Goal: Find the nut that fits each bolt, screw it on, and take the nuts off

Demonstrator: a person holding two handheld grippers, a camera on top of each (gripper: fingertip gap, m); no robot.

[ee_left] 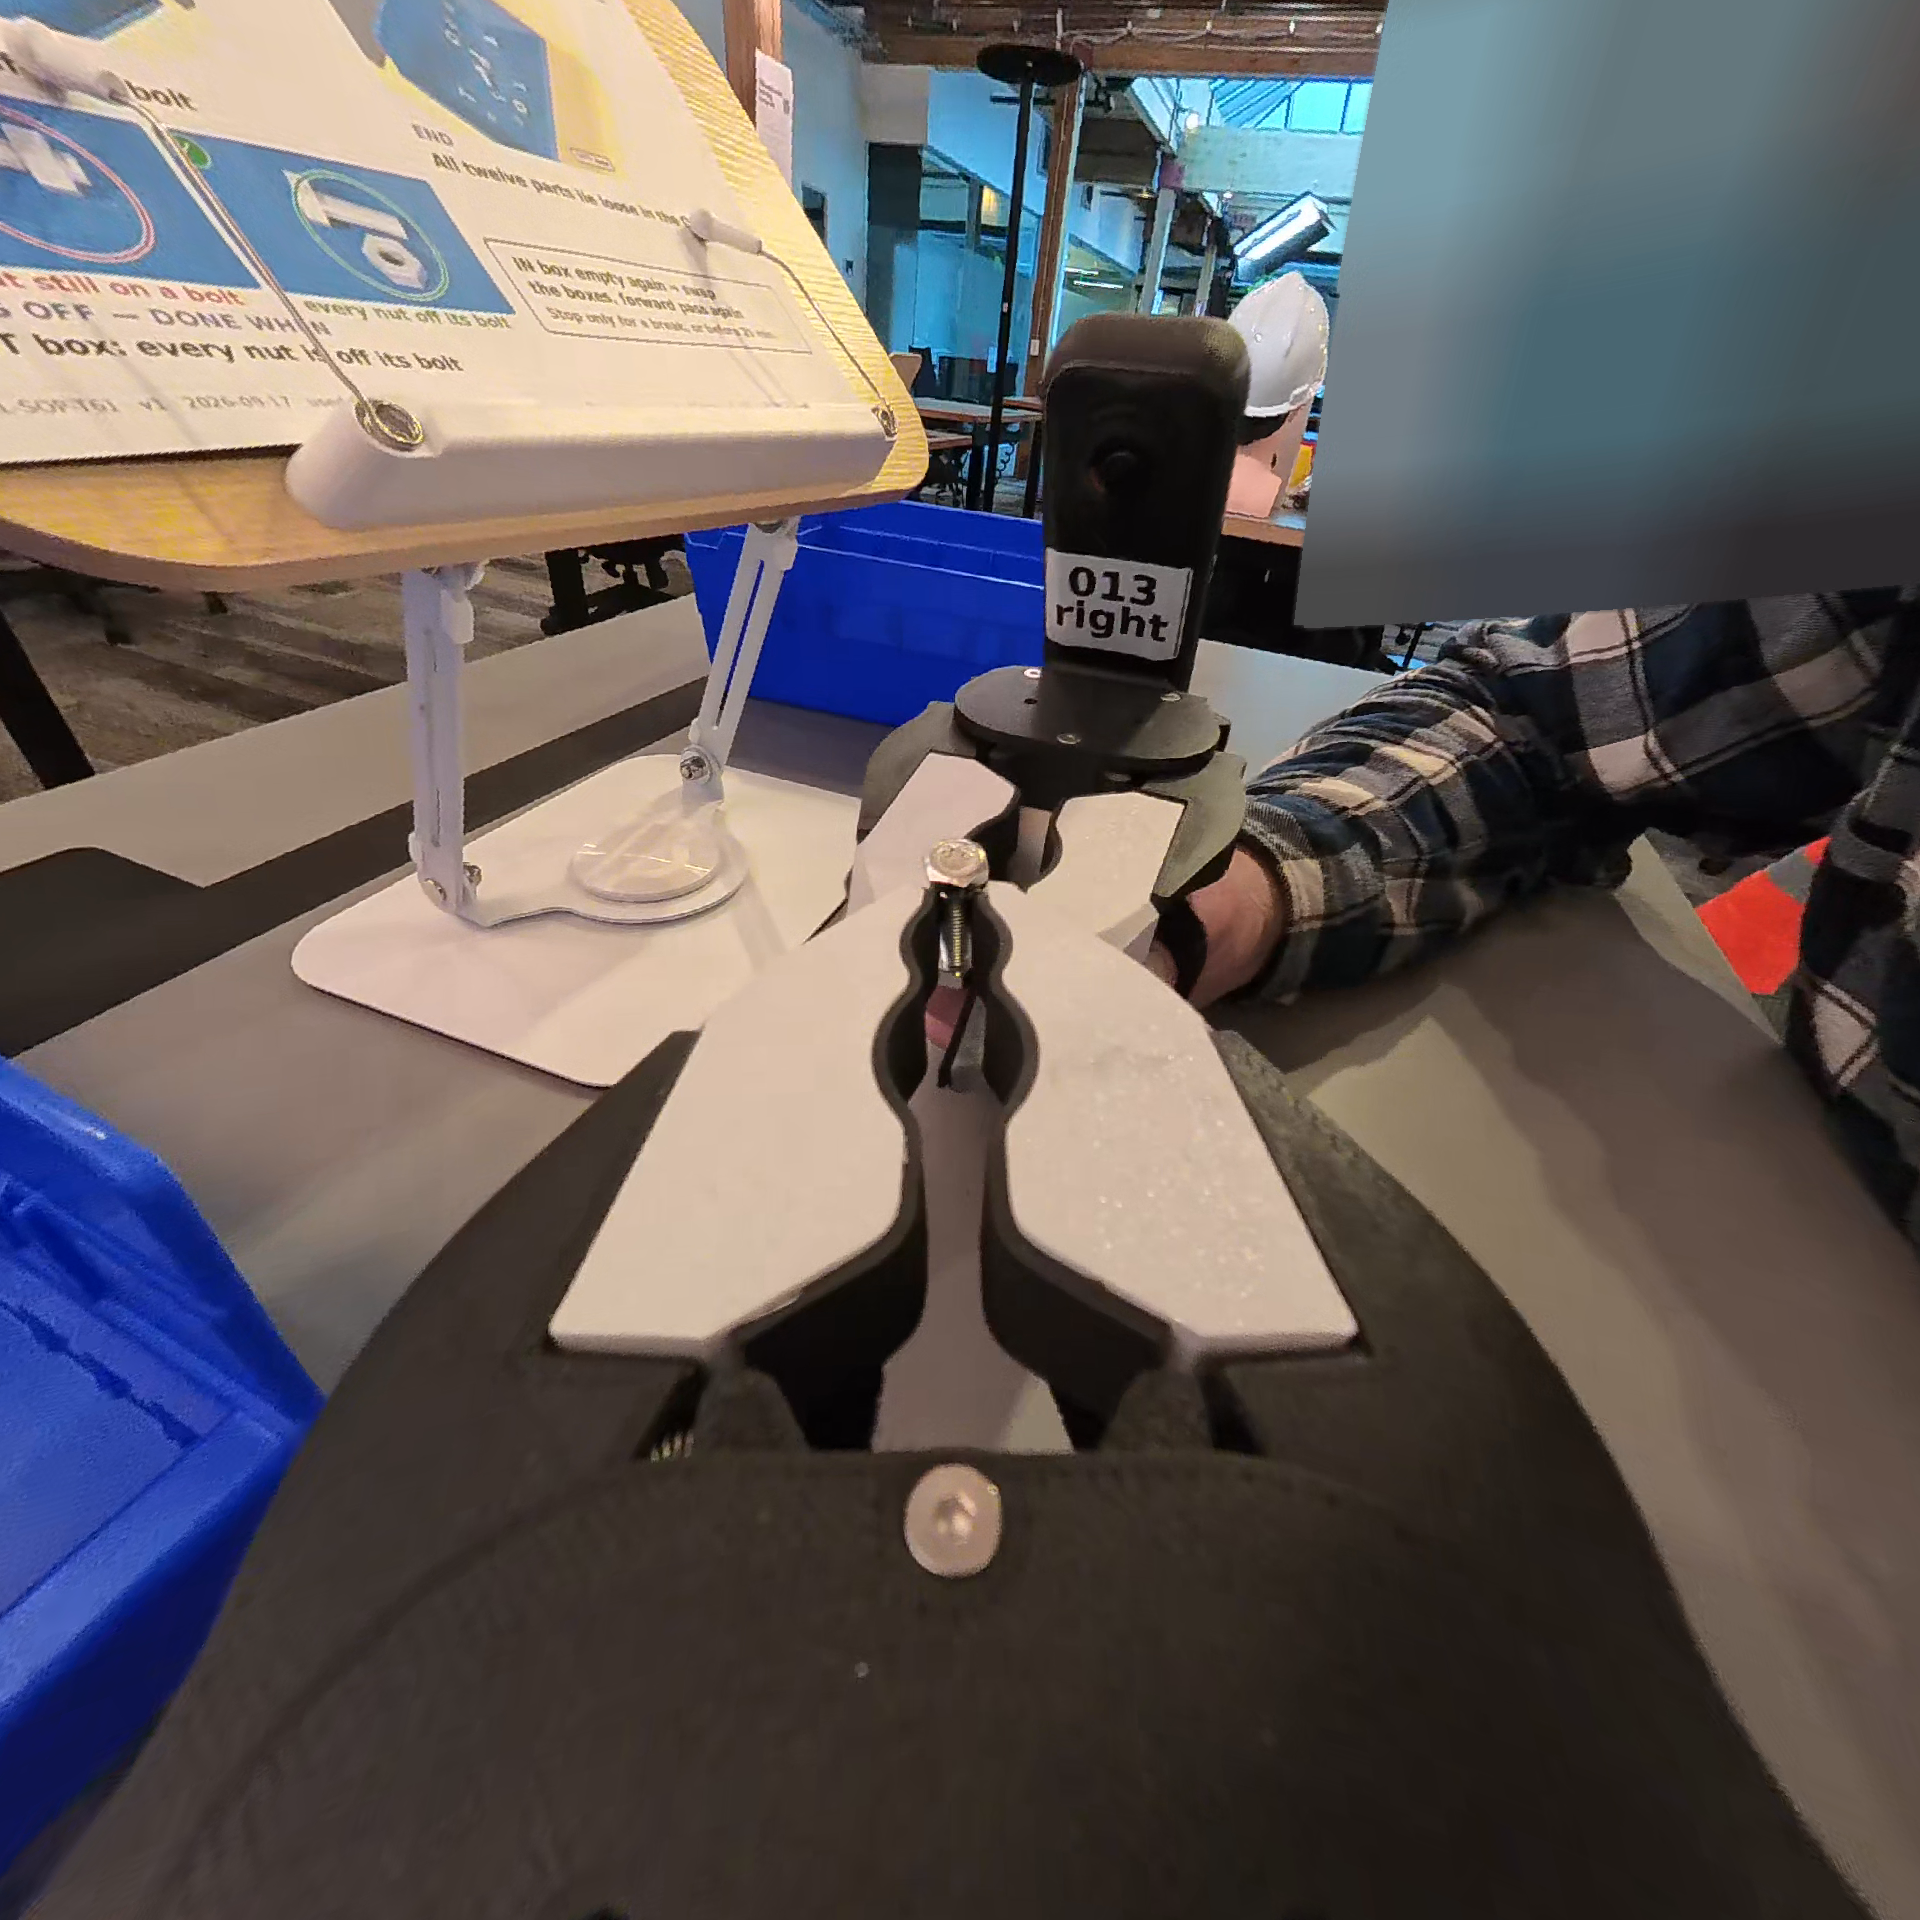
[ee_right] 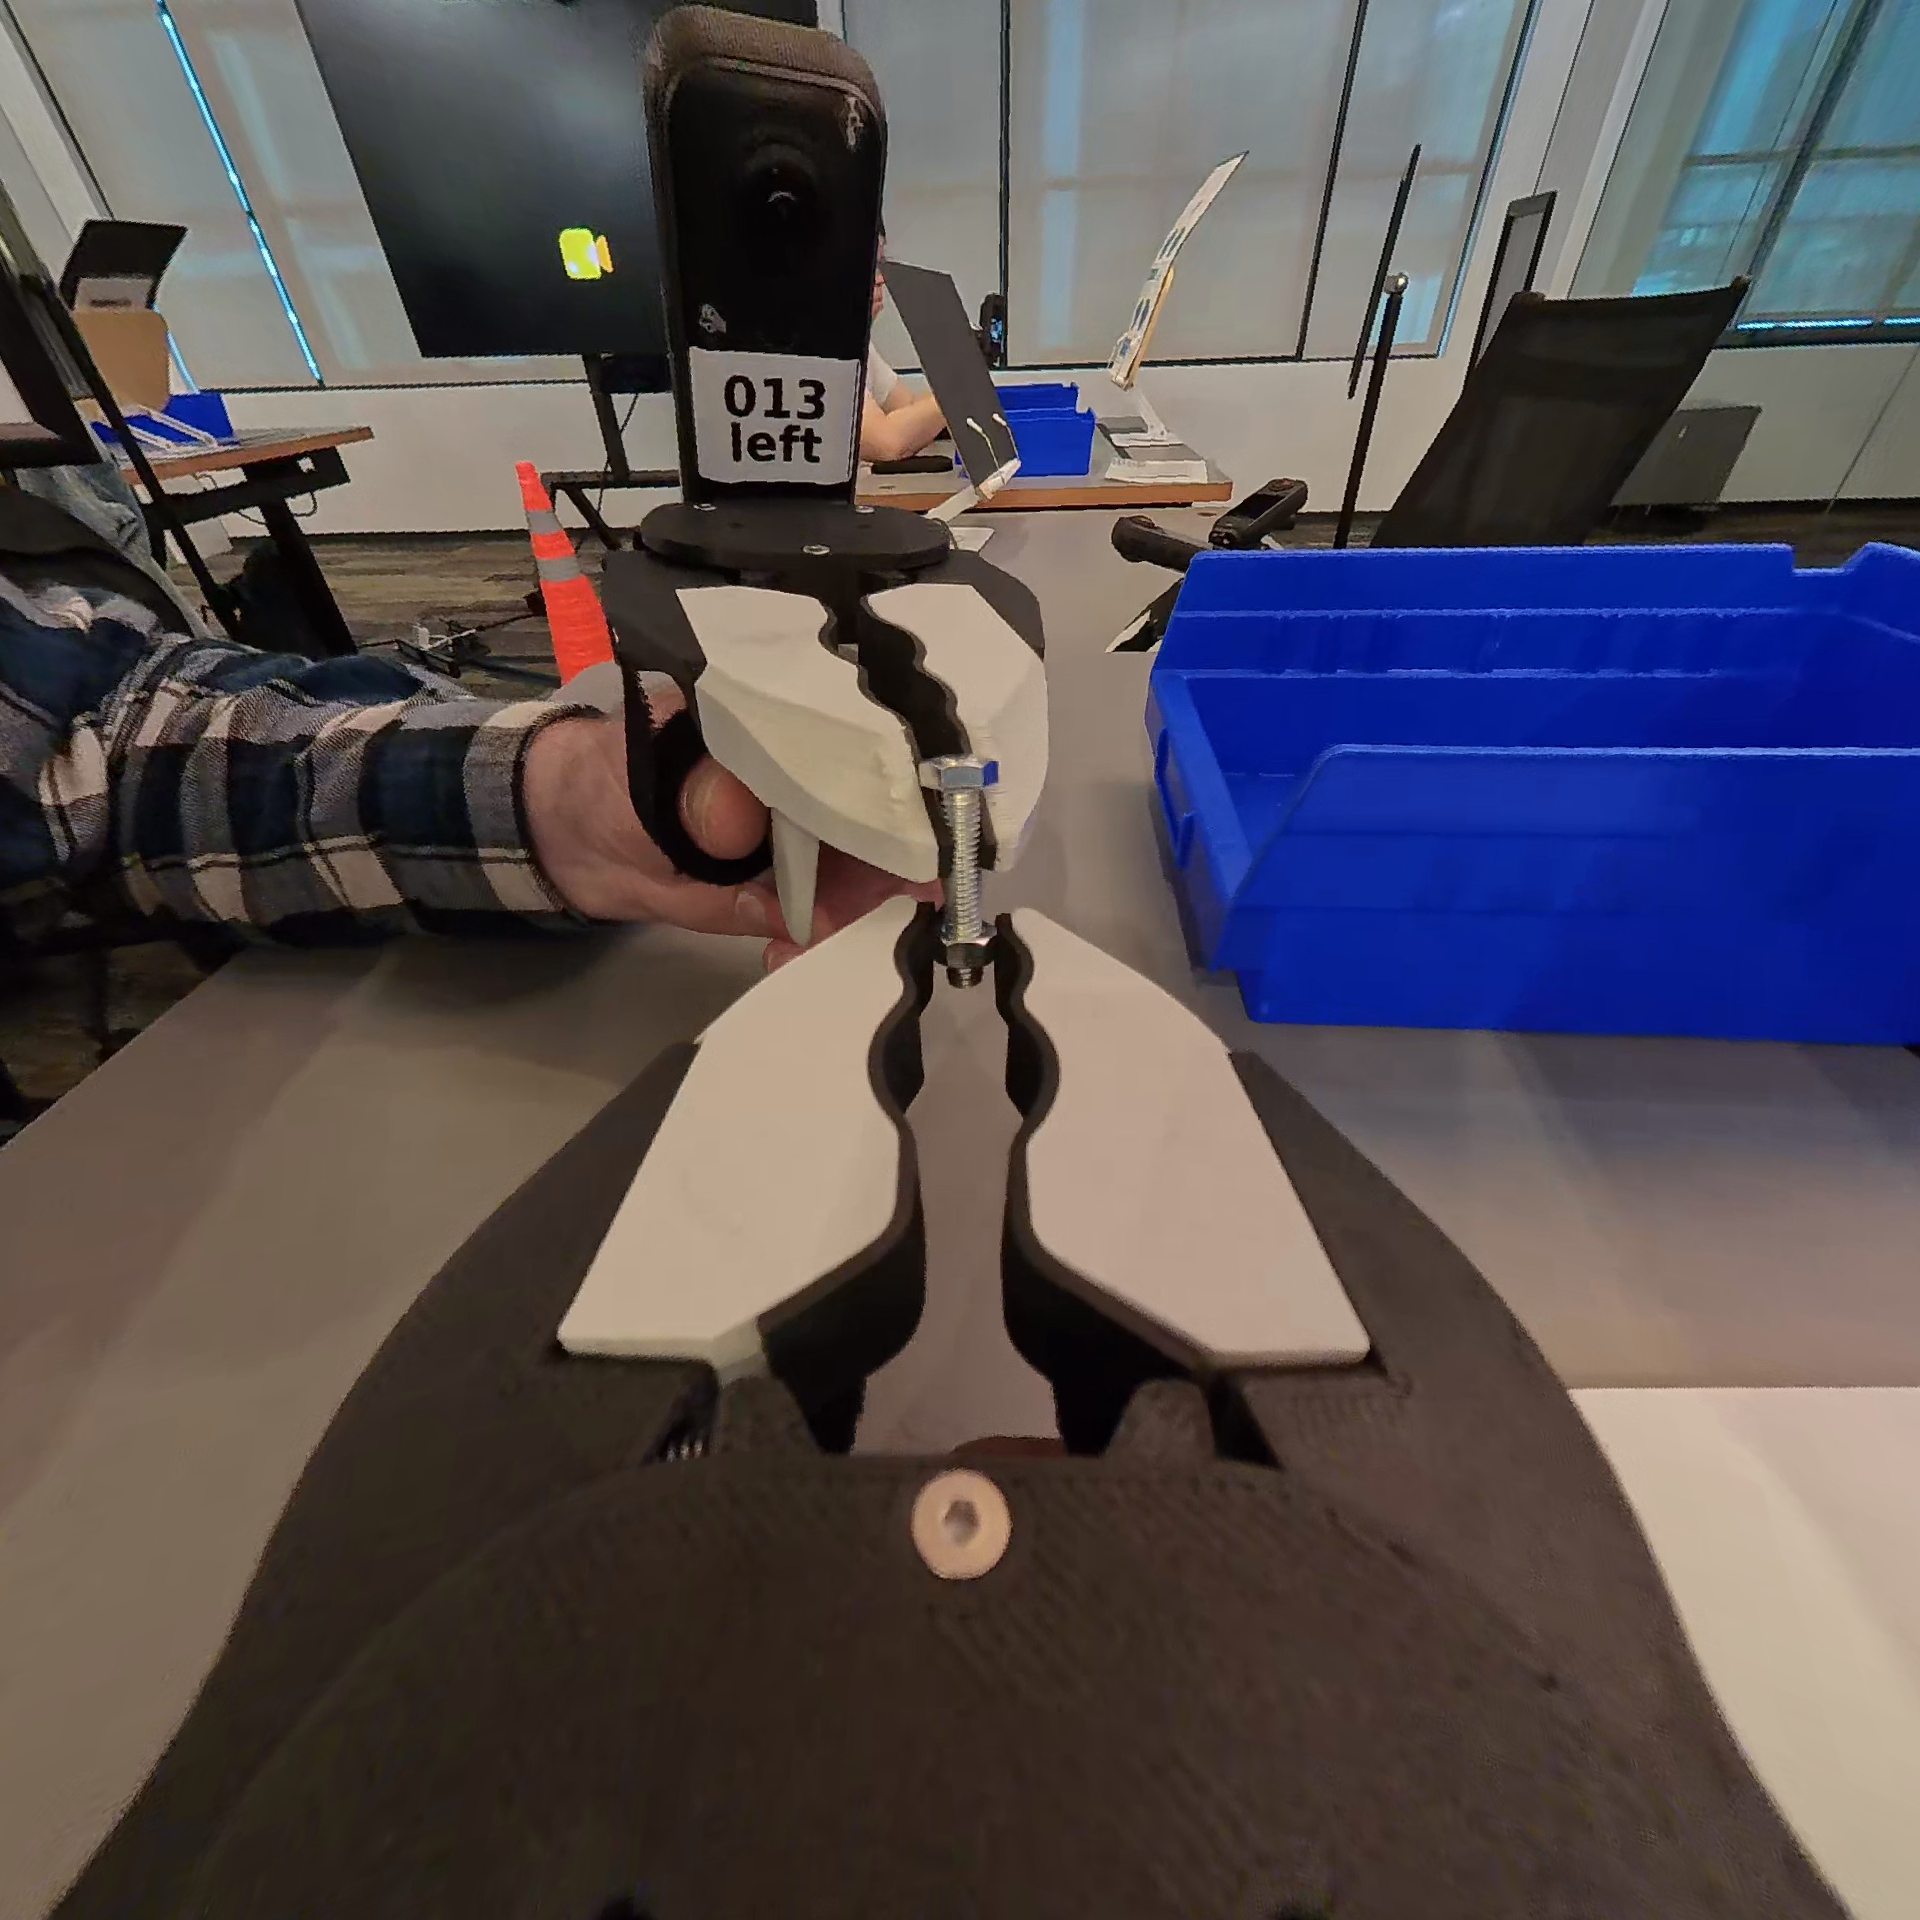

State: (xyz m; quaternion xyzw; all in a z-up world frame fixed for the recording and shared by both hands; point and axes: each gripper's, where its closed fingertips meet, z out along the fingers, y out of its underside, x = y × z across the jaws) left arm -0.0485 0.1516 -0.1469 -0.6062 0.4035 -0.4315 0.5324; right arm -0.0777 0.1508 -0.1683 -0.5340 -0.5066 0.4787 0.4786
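The silver hex bolt (ee_right: 962, 831) stands upright above the table (ee_right: 1351, 1143), its shank clamped between the left gripper (ee_left: 954, 914)'s narrow fingers just under the head. The right gripper (ee_right: 966, 935)'s fingers close on the nut (ee_right: 966, 928) near the bolt's lower end.

Frame centre: left gripper (ee_right: 961, 821) clamps bolt (ee_right: 963, 847) upright; right gripper (ee_right: 964, 940) fingers (ee_right: 831, 987) pinch nut (ee_right: 966, 928). Blue bin (ee_right: 1558, 831) right, on counter (ee_right: 364, 1143).

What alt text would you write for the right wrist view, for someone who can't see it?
The left gripper holds a silver bolt upright while the right gripper closes on a nut near its lower end. A blue bin sits right on the grey table.
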